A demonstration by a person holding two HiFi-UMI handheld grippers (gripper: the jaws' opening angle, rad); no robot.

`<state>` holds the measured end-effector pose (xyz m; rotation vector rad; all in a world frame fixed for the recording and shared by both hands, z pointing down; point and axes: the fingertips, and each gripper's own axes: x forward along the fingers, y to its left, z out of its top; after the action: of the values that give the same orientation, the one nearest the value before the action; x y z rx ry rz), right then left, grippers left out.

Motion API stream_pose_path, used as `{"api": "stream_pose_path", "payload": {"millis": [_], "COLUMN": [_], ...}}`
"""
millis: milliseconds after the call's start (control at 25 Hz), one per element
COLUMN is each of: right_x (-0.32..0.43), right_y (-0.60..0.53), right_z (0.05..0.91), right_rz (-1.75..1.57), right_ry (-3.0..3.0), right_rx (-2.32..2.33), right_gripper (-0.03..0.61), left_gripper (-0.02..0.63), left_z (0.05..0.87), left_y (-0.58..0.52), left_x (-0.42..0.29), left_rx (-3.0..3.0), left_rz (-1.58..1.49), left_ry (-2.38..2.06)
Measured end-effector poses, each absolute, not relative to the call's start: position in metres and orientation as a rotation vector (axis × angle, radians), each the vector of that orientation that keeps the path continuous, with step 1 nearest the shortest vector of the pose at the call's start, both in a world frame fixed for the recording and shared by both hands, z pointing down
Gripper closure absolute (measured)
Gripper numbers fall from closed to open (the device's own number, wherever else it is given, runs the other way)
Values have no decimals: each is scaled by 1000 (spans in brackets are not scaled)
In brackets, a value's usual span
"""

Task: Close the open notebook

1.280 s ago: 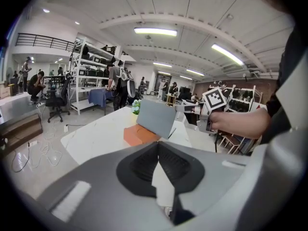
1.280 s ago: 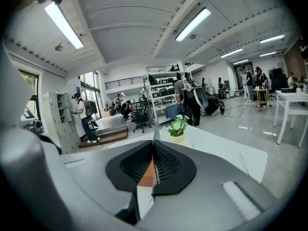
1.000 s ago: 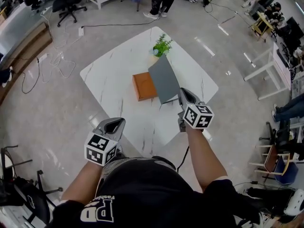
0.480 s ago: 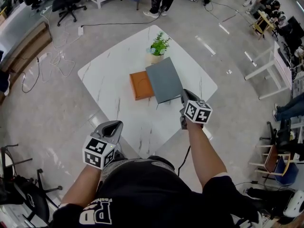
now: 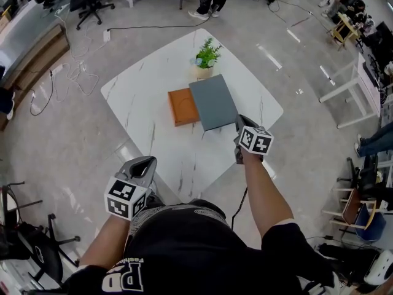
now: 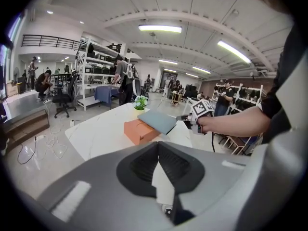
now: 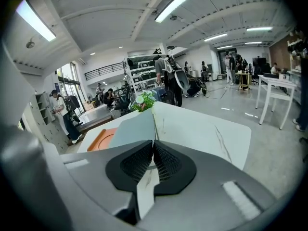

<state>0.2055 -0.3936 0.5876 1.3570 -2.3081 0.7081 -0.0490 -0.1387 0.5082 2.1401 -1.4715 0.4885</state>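
Observation:
On the white marble table (image 5: 147,85) the notebook lies open: an orange block-like half (image 5: 182,106) on the left and a grey cover (image 5: 213,102) slanting up over its right side. The right gripper (image 5: 239,123) is shut on the cover's near right corner. In the right gripper view the cover (image 7: 132,129) runs straight into the closed jaws of that gripper (image 7: 154,143), with the orange half (image 7: 98,139) behind on the left. My left gripper (image 5: 144,163) hangs shut with nothing in it, off the table's near edge. From its view (image 6: 157,146) the cover (image 6: 156,121) tilts above the orange half (image 6: 137,130).
A small potted plant (image 5: 207,57) stands just behind the notebook at the table's far side. Grey floor surrounds the table, with cables (image 5: 67,78) to the left, a white desk frame (image 5: 347,94) to the right, and people and shelving further off.
The grey cover has tipped from steeply raised to a lower slant, showing more of its face. The right gripper moved slightly forward with it. The left gripper has barely moved.

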Motion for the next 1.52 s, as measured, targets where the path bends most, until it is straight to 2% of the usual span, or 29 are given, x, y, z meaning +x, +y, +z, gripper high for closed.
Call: {"api": "stream_pose_path", "payload": {"millis": [600, 1520], "right_x": [211, 228], "right_y": [-397, -380], "right_z": [617, 613], "right_rz": [734, 760], "right_ry": [-2260, -2148], "right_rx": [1312, 1387], "right_gripper": [566, 554], "left_gripper": [555, 555], "left_z": [513, 507], "left_y": [-127, -140], "left_x": [-52, -67], "left_rx": [2104, 2201], "left_rz": [498, 480], "left_ry": [-1487, -1406]}}
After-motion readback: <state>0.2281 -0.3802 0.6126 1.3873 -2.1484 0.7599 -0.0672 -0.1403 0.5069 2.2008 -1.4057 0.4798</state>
